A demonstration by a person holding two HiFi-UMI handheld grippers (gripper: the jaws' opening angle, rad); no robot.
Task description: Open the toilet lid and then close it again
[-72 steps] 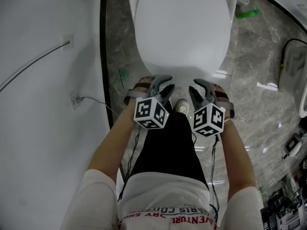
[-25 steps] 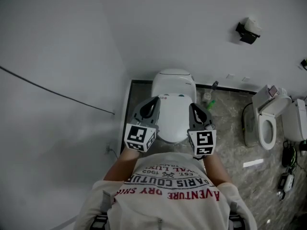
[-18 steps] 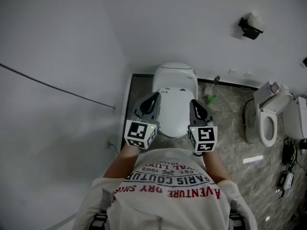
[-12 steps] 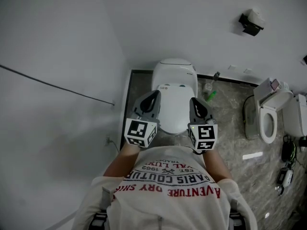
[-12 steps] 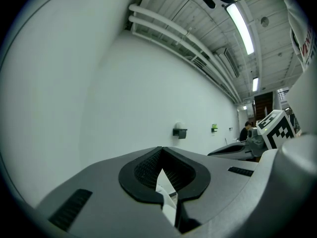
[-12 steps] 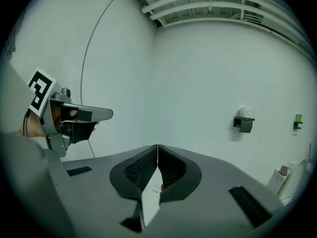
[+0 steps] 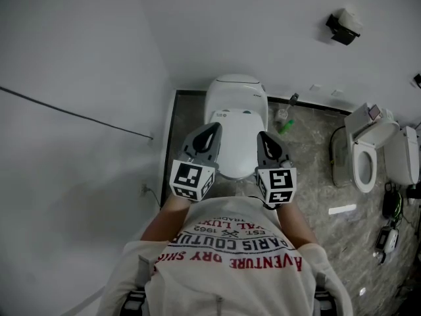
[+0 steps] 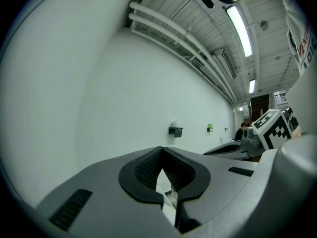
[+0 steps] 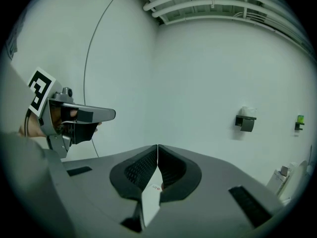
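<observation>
The white toilet (image 7: 235, 143) stands against the back wall with its lid (image 7: 237, 131) down. Both grippers are held side by side in front of the person's chest, well above the lid and touching nothing. My left gripper (image 7: 214, 129) is shut with nothing between its pads, and its joined tips (image 8: 161, 148) point at the bare wall. My right gripper (image 7: 262, 137) is also shut and empty, its tips (image 9: 157, 147) meeting in a thin line. A sliver of the white lid (image 9: 150, 195) shows below them. Each gripper appears in the other's view, the right gripper (image 8: 270, 129) and the left gripper (image 9: 74, 115).
A second toilet (image 7: 366, 155) with its lid raised stands at the right. A black holder (image 7: 342, 29) hangs on the back wall. A green bottle (image 7: 285, 126) lies on the marble floor (image 7: 309, 176). A cable (image 7: 79, 116) and a socket (image 7: 143, 189) are on the left wall.
Nearly three seconds ago the view was close over the lid, with both grippers low. Now it is high and wide. Over the last second the grippers kept still.
</observation>
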